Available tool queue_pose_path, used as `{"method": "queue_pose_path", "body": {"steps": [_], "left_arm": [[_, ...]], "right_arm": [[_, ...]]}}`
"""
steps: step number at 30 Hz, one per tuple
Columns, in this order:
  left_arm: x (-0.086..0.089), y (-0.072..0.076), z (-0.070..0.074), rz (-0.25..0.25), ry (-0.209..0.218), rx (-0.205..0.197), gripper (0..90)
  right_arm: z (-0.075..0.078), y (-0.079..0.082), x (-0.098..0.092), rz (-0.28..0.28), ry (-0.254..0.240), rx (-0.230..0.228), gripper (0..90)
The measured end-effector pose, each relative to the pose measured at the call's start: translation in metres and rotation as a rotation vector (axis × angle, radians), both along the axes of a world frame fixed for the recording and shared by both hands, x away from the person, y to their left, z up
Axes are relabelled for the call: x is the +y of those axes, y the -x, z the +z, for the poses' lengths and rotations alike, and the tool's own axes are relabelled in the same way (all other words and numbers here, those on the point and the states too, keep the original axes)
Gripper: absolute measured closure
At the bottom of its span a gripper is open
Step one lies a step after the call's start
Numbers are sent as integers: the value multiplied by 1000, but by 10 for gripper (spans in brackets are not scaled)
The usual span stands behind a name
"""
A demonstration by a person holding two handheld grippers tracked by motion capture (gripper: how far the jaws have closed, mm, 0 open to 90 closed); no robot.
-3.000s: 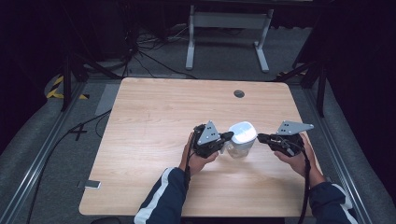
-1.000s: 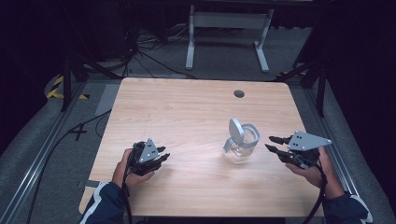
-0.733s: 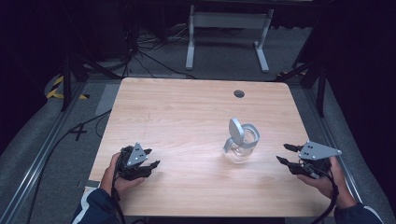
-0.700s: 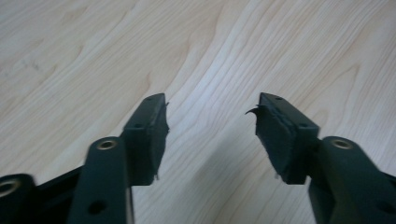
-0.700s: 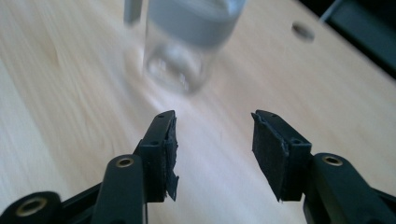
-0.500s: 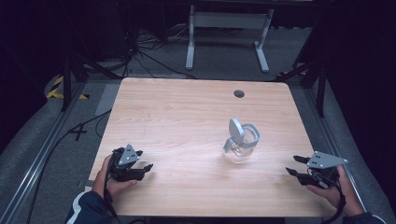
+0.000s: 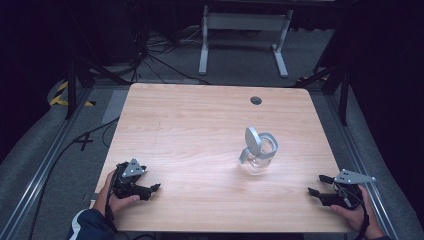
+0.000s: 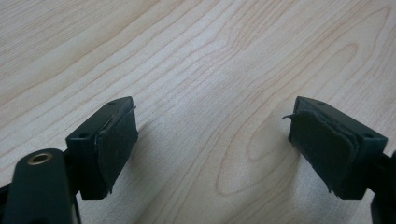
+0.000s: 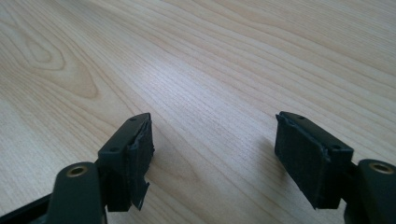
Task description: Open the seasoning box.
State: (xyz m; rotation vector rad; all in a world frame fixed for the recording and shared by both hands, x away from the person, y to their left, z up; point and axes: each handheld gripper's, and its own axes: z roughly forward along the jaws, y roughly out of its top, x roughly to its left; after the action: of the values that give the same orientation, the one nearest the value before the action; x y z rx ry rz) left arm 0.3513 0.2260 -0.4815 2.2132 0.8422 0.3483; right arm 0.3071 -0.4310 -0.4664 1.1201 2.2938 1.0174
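Note:
A clear glass jar (image 7: 258, 160) with a grey flip lid (image 7: 251, 138) standing up open sits right of the table's middle. My left gripper (image 7: 150, 192) rests low at the table's front left, far from the jar. Its jaws have just been opening and stand wide apart over bare wood, nothing between the pads (image 8: 116, 140). My right gripper (image 7: 317, 186) lies at the front right corner, right of and nearer than the jar. Its jaws have also just been opening and are wide, with only wood between its pads (image 9: 140, 154).
The wooden table (image 7: 200, 130) has a small round cable hole (image 7: 256, 100) near its far edge. Cables (image 7: 150, 60) and a white metal stand (image 7: 243, 25) lie on the grey floor behind it. Dark rails run along both sides.
Both hands drew back from the jar toward the front corners and sank to the tabletop. The jaws of both grippers spread wider. The jar stayed in place with its lid up.

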Motion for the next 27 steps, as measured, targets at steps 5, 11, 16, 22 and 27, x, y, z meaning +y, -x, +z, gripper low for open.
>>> {"method": "queue_pose_path", "body": {"steps": [5,11,16,22,27], "left_arm": [[-1,1,0,9,3,7,152],[-1,1,0,15,2,8,150],[-1,1,0,16,4,8,148],[-1,1,0,15,2,8,148],[-1,1,0,18,3,8,146]], "right_arm": [[0,0,1,-7,-2,1,266],[0,0,1,-9,0,0,261],[0,-1,1,-19,0,1,240],[0,-1,1,-28,7,4,222],[-1,-1,1,-38,5,5,202]]}}
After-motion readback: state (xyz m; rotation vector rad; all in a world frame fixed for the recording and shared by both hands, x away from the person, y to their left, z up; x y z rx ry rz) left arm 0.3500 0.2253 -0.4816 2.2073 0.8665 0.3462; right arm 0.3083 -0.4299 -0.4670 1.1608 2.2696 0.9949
